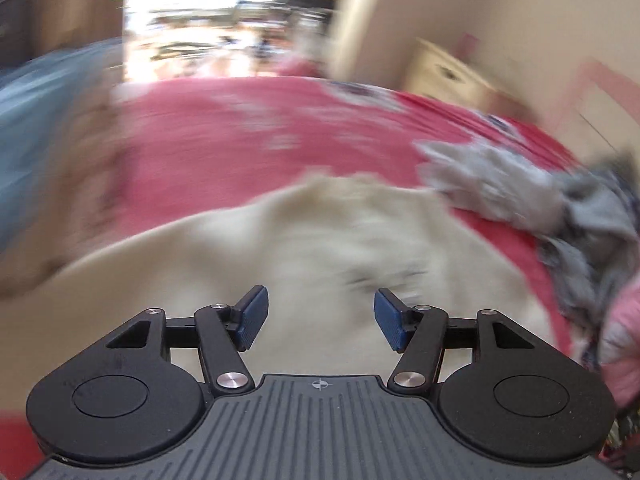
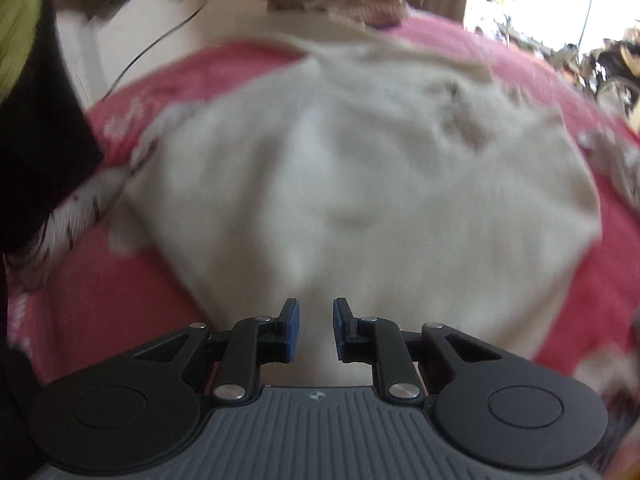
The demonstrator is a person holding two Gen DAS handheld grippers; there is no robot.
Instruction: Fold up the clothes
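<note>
- Left gripper [image 1: 320,318]: jaws stand wide apart, nothing between the blue pads; it points down over the cream garment [image 1: 304,248].
- Right gripper [image 2: 316,330]: jaws nearly together with a narrow gap; no cloth is seen between the pads.
- Cream garment [image 2: 360,184]: spread flat on the pink bedspread [image 2: 120,288], directly under both grippers.
- Grey clothing [image 1: 560,216]: crumpled heap to the right of the cream garment, on the bedspread.
- Blue fabric [image 1: 44,128]: far left edge, blurred.
- Cream drawer unit [image 1: 448,76]: beyond the bed, against the wall.
</note>
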